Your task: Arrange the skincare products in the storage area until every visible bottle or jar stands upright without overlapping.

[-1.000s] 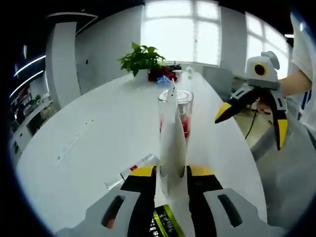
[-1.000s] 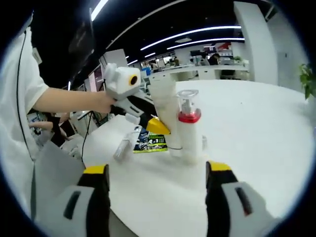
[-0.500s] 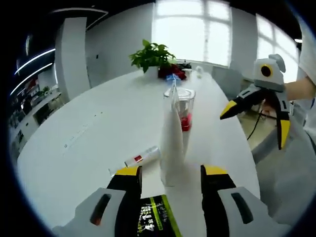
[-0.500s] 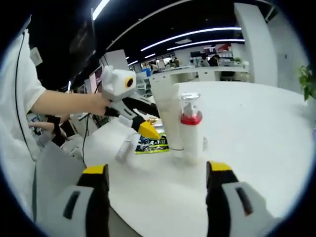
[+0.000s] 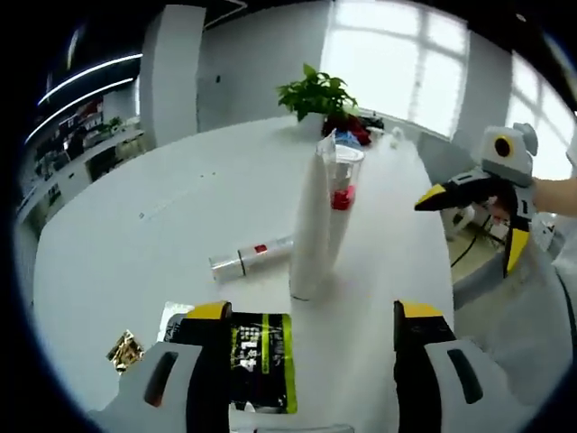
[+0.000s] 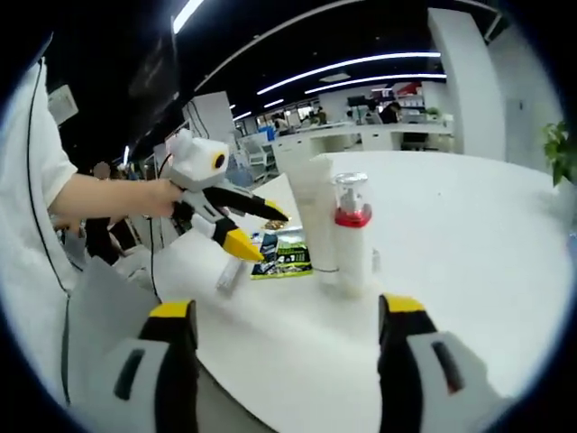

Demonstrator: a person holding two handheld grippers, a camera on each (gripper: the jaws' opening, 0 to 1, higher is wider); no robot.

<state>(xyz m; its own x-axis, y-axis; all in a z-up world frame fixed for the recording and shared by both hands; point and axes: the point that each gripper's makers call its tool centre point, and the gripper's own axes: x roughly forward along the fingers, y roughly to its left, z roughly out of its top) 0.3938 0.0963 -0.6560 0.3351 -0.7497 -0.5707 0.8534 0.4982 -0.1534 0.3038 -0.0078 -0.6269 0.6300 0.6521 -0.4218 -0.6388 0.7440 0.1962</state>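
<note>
Released a second ago, the white tube (image 5: 309, 225) now stands on its cap on the white counter (image 5: 135, 234), clear of the left hand-held gripper (image 5: 306, 329), whose jaws are spread wide with the tube at 12 o'clock beyond them. A pump bottle with a red collar (image 5: 341, 194) stands just behind it, close against it. A small tube (image 5: 250, 257) lies flat at 10 o'clock; a dark sachet (image 5: 261, 361) lies between the jaws. The right hand-held gripper (image 6: 287, 316) is open and empty, with tube (image 6: 314, 216) and bottle (image 6: 352, 230) at 12 o'clock.
</note>
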